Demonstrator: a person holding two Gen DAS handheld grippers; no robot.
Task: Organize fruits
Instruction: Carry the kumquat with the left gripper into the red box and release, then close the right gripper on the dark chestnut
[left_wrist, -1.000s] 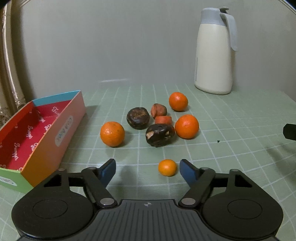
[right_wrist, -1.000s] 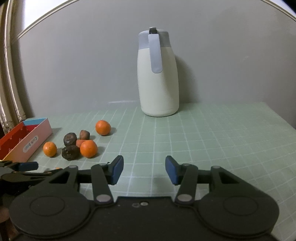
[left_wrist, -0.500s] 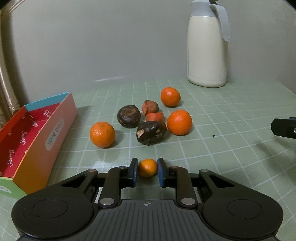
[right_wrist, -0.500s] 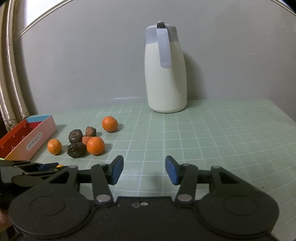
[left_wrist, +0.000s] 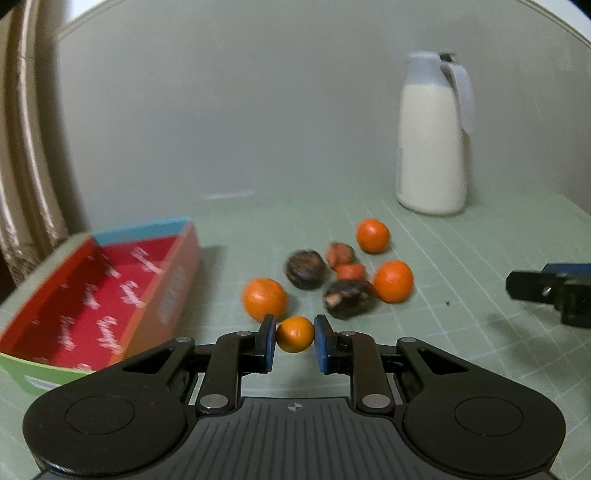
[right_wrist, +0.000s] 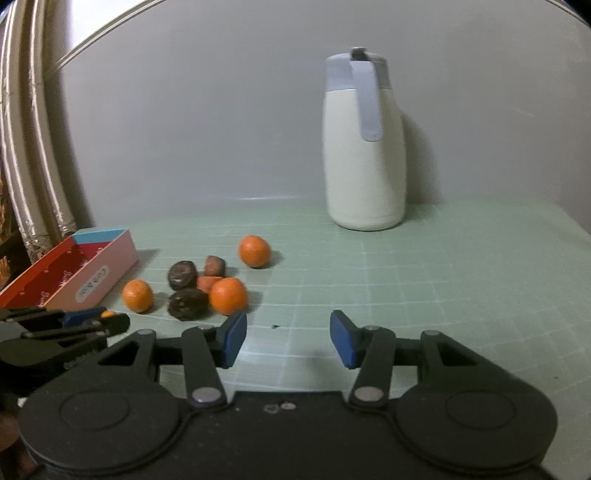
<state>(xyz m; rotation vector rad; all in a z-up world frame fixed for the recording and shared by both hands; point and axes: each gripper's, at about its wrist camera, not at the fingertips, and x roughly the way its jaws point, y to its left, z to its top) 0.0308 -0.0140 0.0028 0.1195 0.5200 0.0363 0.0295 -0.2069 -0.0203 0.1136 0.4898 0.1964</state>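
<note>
Gripping a small orange (left_wrist: 294, 334) between its blue pads, the left tool (left_wrist: 294, 341) holds it just right of the red box (left_wrist: 92, 295) — the landmark. Further right of the box lie three oranges (left_wrist: 265, 298) and dark fruits (left_wrist: 306, 268) on the green surface (left_wrist: 480, 350). The right tool (right_wrist: 288, 338) is released — nothing between its pads.

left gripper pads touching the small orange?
Touching. The left wrist view shows both blue pads of the left gripper pressed against the sides of the small orange, no gap either side.
</note>
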